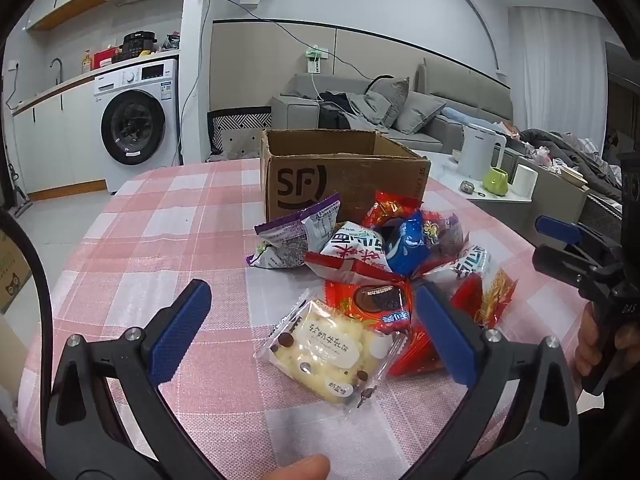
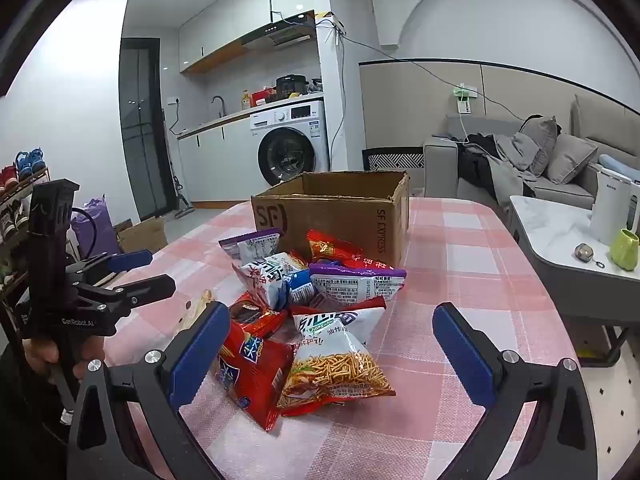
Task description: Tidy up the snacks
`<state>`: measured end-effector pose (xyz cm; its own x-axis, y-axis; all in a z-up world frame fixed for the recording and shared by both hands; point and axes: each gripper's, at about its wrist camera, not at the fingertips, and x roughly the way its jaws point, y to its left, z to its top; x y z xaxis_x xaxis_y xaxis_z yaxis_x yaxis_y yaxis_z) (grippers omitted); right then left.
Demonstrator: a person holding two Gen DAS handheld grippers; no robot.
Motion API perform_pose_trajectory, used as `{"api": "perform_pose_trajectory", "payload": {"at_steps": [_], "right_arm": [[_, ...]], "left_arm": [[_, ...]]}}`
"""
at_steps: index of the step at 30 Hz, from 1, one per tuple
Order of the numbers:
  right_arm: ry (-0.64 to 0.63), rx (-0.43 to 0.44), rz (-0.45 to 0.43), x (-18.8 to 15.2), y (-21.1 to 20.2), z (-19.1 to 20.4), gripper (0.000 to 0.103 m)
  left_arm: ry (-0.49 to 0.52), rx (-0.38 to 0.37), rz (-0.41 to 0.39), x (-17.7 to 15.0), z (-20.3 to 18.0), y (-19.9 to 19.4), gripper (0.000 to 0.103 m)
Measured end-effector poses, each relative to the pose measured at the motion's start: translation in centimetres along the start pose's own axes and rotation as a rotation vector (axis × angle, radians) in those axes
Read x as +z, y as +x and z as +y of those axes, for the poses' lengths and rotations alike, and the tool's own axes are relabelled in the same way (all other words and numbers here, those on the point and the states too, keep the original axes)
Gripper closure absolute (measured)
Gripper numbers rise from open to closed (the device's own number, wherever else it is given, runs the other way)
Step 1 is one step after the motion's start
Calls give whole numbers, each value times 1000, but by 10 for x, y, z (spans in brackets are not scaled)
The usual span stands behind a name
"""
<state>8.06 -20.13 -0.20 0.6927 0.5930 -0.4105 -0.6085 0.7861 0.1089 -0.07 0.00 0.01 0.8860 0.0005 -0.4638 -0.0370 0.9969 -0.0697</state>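
A pile of snack packets lies on the pink checked tablecloth in front of an open brown SF cardboard box, which also shows in the right wrist view. My left gripper is open, its blue pads on either side of a clear packet of white nougat at the pile's near edge. My right gripper is open around a noodle-snack packet and a red packet. Purple, blue and red packets lie behind.
A side table at the right holds a white kettle and a green cup. A grey sofa and a washing machine stand beyond the table. The other hand-held gripper shows at each view's edge.
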Motion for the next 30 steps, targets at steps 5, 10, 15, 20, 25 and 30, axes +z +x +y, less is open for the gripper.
{"api": "perform_pose_trajectory", "payload": {"at_steps": [5,10,15,20,25,30], "right_arm": [[-1,-2,0,0,-2,1,0],[2,-2,11,0,0,0,0],[4,-2,13,0,3,0,0],[2,-2,15,0,3,0,0],[1,-3,15,0,3,0,0],[0,-4,16,0,3,1,0]], "left_arm": [[-2,6,-2,-1,0,-5,1],[-2,0,15,0,1,-1,1],[0,4,17,1,-2,0,1],[0,5,17,1,-1,0,1],[2,3,17,0,-1,0,1],[2,3,17,0,-1,0,1]]}}
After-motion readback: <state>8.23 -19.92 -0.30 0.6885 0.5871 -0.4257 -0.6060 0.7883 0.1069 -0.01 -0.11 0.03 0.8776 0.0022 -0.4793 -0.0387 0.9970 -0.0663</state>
